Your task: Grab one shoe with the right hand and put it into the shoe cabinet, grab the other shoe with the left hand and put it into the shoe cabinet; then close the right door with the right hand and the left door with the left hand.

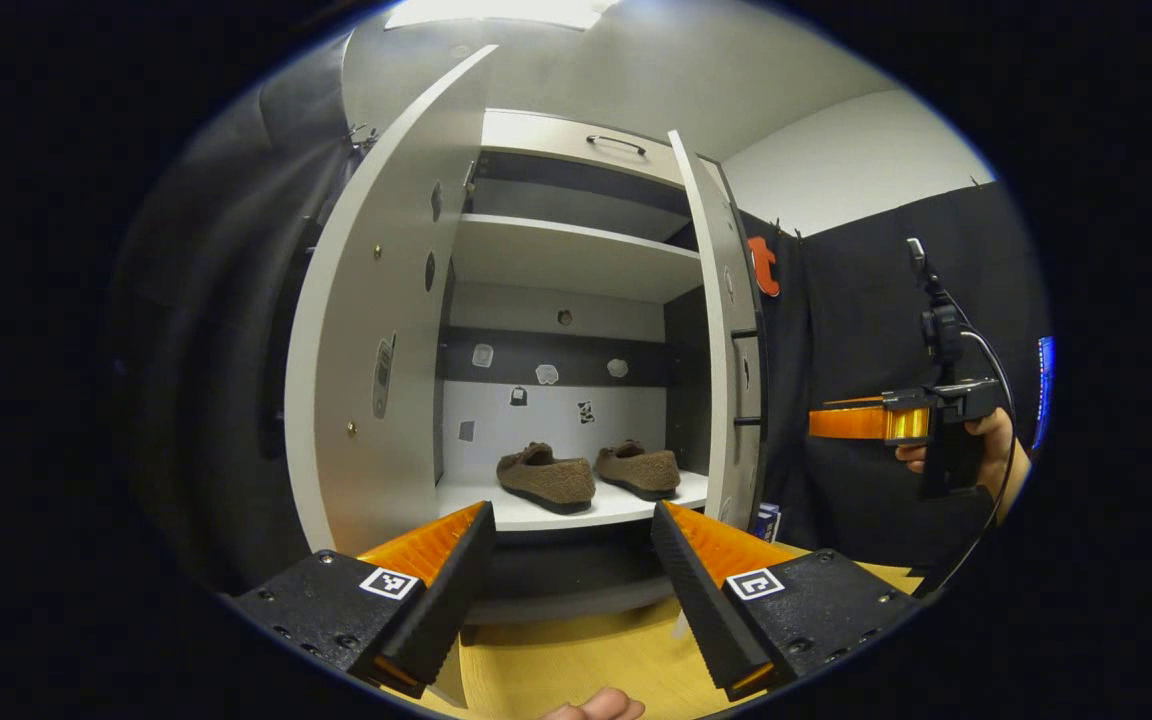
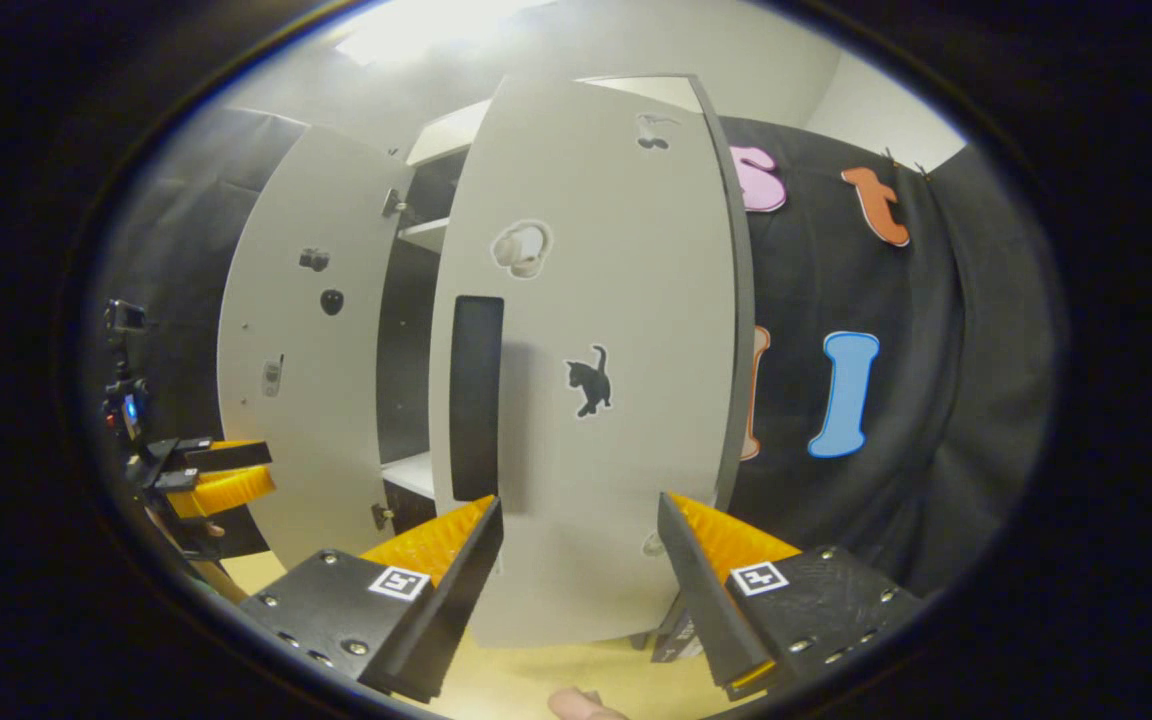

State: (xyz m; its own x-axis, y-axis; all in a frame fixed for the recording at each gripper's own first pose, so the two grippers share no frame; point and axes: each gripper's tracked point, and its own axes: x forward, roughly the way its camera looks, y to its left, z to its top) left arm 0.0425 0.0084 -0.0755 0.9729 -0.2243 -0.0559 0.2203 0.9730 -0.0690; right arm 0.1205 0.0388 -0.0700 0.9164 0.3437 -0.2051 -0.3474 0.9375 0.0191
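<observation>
The cabinet (image 1: 576,260) stood with both doors open. The right door (image 2: 586,380) faced the right tongs (image 2: 576,560), which were spread wide, empty, just short of its outer face. The left door (image 1: 376,330) stood wide beside the left tongs (image 1: 571,570), likewise spread and empty. Both shoes (image 1: 546,478) (image 1: 639,468) sat side by side on the bottom shelf (image 1: 626,505).

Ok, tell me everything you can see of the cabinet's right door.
The right door is a flat, pale grey panel, matte like laminate, standing ajar. Its outer face carries a dark vertical handle near the free edge, a black cat sticker, a pale headphone sticker and a small one near the top. The right hand-held gripper faces it, open, touching nothing. In the left gripper view it shows edge-on.
</observation>
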